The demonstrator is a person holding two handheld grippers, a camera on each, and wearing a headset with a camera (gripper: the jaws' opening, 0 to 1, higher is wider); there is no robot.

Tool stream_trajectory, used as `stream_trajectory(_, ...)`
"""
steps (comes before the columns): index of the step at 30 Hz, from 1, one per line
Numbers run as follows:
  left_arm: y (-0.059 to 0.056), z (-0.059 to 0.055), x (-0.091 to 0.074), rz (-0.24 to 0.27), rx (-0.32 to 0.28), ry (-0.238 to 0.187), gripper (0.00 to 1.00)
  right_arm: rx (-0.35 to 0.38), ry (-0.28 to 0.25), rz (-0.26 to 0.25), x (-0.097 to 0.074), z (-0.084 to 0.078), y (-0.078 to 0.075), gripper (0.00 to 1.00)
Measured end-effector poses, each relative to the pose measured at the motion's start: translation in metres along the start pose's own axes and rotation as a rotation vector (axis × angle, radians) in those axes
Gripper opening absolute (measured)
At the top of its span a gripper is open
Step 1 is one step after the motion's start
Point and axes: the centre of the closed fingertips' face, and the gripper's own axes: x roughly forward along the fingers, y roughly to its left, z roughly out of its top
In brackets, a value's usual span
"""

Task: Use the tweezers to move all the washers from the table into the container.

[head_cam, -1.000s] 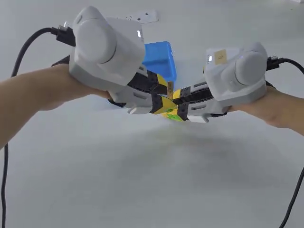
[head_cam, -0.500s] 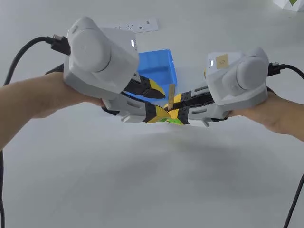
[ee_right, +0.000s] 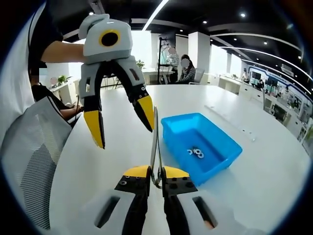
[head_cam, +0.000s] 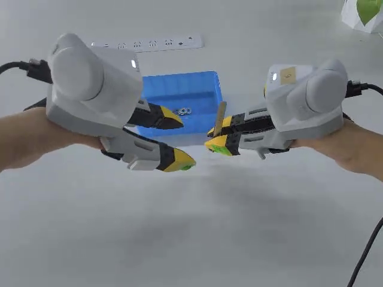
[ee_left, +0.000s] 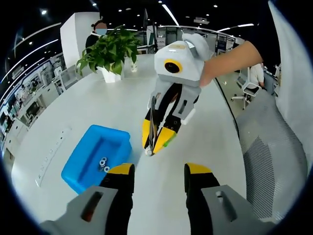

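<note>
My right gripper is shut on the thin metal tweezers, which stand upright between its yellow-tipped jaws. Its own view has the tweezers rising from my shut right gripper. My left gripper hovers to the left of it, open and holding nothing. From the right gripper view, that left gripper hangs with jaws spread wide. The blue container sits just behind both grippers with a few washers inside. In the left gripper view, my left gripper faces the right gripper, the tweezers and the container.
A white power strip lies behind the container, and a potted plant stands at the far right corner. The plant sits far down the long white table. Office chairs and people are beyond the table edge.
My left gripper has opened and drawn back to the left, away from the tweezers. The right gripper keeps hold of them. The head camera has tilted, so more of the container shows.
</note>
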Motion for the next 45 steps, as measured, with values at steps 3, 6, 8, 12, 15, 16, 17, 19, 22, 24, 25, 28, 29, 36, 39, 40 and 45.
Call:
stream_trajectory(3, -0.001, -0.006, -0.01, 0.023, -0.049, -0.018, 0.49, -0.002, -0.003, -0.009, -0.004, 0.006, -0.001, 0.1)
stream_trajectory(6, -0.002, -0.015, -0.019, 0.047, -0.085, -0.016, 0.56, -0.013, -0.004, -0.015, -0.008, 0.014, -0.003, 0.1)
stream_trajectory(8, -0.002, -0.02, -0.025, 0.072, -0.103, -0.021, 0.58, -0.023, -0.006, -0.019, -0.01, 0.02, -0.004, 0.1)
stream_trajectory(12, -0.008, -0.029, -0.036, 0.094, -0.153, -0.039, 0.57, -0.039, 0.004, -0.018, -0.011, 0.027, -0.003, 0.09)
stream_trajectory(15, -0.013, -0.035, -0.038, 0.103, -0.163, -0.042, 0.56, -0.047, 0.017, -0.012, -0.009, 0.03, -0.001, 0.09)
stream_trajectory(16, -0.014, -0.037, -0.039, 0.106, -0.168, -0.042, 0.56, -0.052, 0.024, -0.011, -0.009, 0.03, -0.001, 0.09)
stream_trajectory(17, -0.014, -0.04, -0.041, 0.112, -0.176, -0.046, 0.56, -0.058, 0.033, -0.009, -0.009, 0.031, -0.001, 0.09)
stream_trajectory(19, -0.015, -0.043, -0.044, 0.122, -0.185, -0.051, 0.55, -0.071, 0.041, -0.004, -0.009, 0.035, -0.002, 0.09)
stream_trajectory(22, -0.013, -0.047, -0.049, 0.138, -0.207, -0.063, 0.56, -0.088, 0.048, 0.002, -0.011, 0.045, -0.004, 0.09)
stream_trajectory(24, -0.012, -0.052, -0.053, 0.149, -0.218, -0.066, 0.56, -0.098, 0.051, 0.005, -0.011, 0.051, -0.007, 0.09)
stream_trajectory(25, -0.012, -0.054, -0.055, 0.154, -0.226, -0.069, 0.56, -0.105, 0.053, 0.005, -0.011, 0.053, -0.008, 0.09)
stream_trajectory(28, -0.011, -0.058, -0.058, 0.165, -0.244, -0.075, 0.58, -0.123, 0.063, 0.011, -0.009, 0.061, -0.011, 0.09)
stream_trajectory(29, -0.011, -0.059, -0.059, 0.172, -0.25, -0.085, 0.58, -0.126, 0.063, 0.011, -0.009, 0.064, -0.012, 0.09)
stream_trajectory(36, -0.014, -0.069, -0.062, 0.186, -0.28, -0.099, 0.59, -0.125, 0.053, 0.011, 0.001, 0.082, -0.024, 0.09)
stream_trajectory(39, -0.014, -0.073, -0.063, 0.187, -0.288, -0.099, 0.59, -0.135, 0.053, 0.007, 0.008, 0.086, -0.038, 0.09)
stream_trajectory(40, -0.014, -0.076, -0.063, 0.187, -0.291, -0.096, 0.59, -0.138, 0.058, 0.008, 0.01, 0.086, -0.041, 0.09)
stream_trajectory(45, -0.014, -0.084, -0.062, 0.192, -0.313, -0.094, 0.6, -0.15, 0.095, 0.018, 0.026, 0.077, -0.059, 0.09)
